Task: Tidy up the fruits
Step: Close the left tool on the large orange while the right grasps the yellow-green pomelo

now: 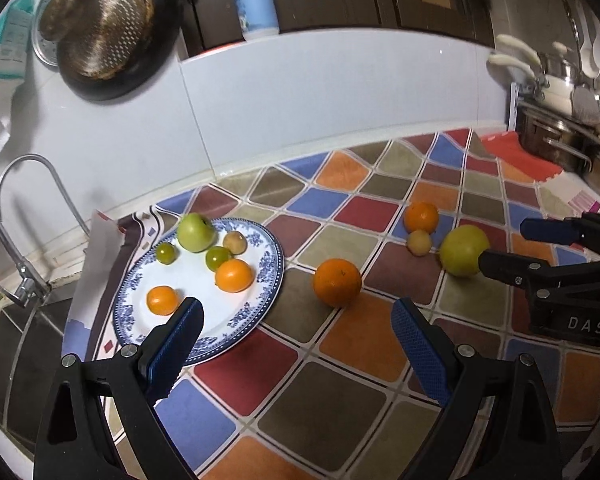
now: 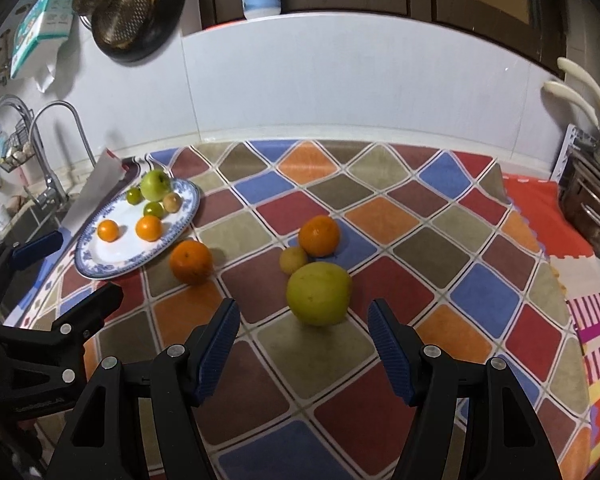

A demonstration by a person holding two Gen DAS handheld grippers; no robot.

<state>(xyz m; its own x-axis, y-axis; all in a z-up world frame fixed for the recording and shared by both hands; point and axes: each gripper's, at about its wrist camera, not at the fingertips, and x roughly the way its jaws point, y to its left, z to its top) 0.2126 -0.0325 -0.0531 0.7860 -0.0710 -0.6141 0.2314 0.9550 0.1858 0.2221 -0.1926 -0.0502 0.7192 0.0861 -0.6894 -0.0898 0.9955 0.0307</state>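
We note the yellow-green apple (image 2: 319, 294) lying just ahead between the right gripper's (image 2: 304, 336) spread fingers; the left gripper (image 1: 296, 320), also spread, hangs near the plate (image 1: 260, 300).

The cloth (image 2: 380, 208) is a diamond patchwork of red, blue, orange, olive and brown with white lines between. The plate (image 1: 260, 300) is white with a blue floral rim, carrying a pale green apple (image 1: 195, 232), two dark green little fruits, a tan one and two bright orange ones. Out mid-cloth: two oranges (image 2: 191, 262), a yellow-green pomelo-ish fruit (image 2: 318, 294), and a small tan fruit (image 2: 293, 260). Both grippers are black with blue ribbed pads (image 2: 216, 346).
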